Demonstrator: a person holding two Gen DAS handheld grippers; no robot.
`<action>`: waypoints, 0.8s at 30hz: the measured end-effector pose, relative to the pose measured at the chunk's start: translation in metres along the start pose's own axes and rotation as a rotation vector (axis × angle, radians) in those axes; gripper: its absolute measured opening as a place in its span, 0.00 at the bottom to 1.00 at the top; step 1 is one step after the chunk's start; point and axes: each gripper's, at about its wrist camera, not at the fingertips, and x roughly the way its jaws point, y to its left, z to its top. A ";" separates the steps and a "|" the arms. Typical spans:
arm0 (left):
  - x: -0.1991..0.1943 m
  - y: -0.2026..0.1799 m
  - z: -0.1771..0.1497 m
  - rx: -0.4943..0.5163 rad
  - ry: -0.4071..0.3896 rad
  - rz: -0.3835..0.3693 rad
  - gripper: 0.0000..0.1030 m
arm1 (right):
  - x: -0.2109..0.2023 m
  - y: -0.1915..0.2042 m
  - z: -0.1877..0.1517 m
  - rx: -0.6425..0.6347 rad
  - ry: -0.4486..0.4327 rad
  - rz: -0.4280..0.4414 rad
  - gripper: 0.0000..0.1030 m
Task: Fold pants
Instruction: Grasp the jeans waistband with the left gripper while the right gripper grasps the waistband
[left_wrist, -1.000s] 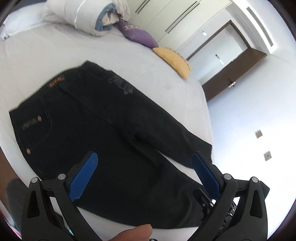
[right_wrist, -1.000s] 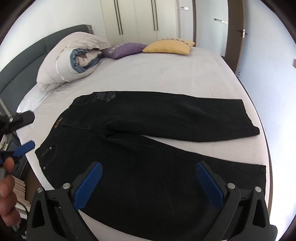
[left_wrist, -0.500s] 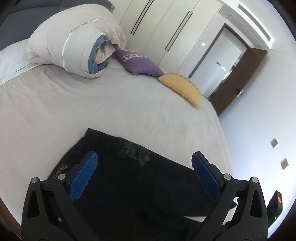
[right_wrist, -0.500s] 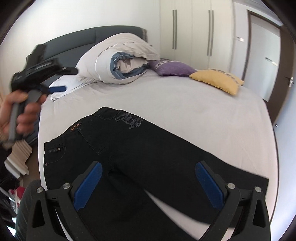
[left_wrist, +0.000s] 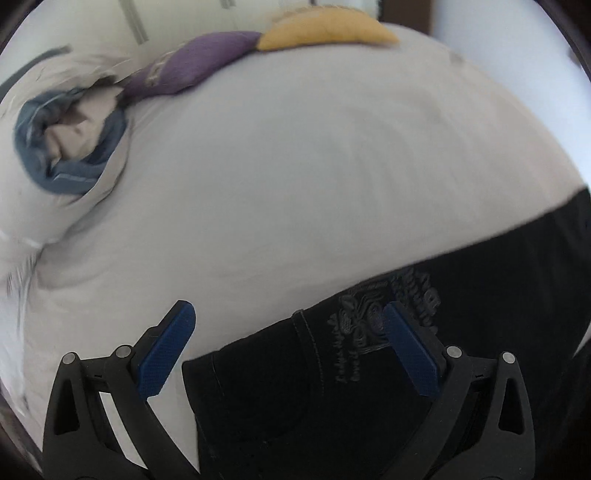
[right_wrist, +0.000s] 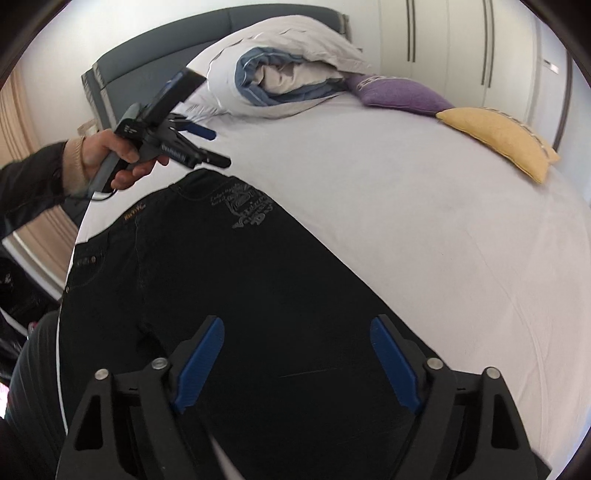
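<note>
Black pants (right_wrist: 229, 280) lie flat on the white bed (right_wrist: 424, 229), waistband toward the left edge, grey embroidery near the far waist corner. My left gripper (left_wrist: 288, 343) is open, low over that far waist corner of the pants (left_wrist: 369, 369), with the embroidery between its blue pads. It also shows in the right wrist view (right_wrist: 210, 147), held just above the corner. My right gripper (right_wrist: 295, 354) is open and empty, hovering over the far leg of the pants.
A rolled white and blue duvet (right_wrist: 288, 81) lies at the head of the bed. A purple cushion (right_wrist: 399, 94) and a yellow cushion (right_wrist: 502, 138) lie beside it. White wardrobes stand behind. The bed's left edge drops off by the waistband.
My left gripper has swung across and down to the far waist corner of the pants. My right gripper has moved in low over the far leg. Both stay open.
</note>
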 end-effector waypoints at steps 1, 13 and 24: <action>0.009 -0.001 0.002 0.060 0.019 0.002 0.99 | 0.006 -0.006 0.002 -0.006 0.012 0.009 0.73; 0.066 0.015 0.005 0.267 0.197 -0.108 0.66 | 0.045 -0.025 0.020 -0.058 0.069 0.087 0.65; 0.059 0.010 0.007 0.265 0.171 -0.143 0.11 | 0.062 -0.018 0.034 -0.083 0.090 0.071 0.57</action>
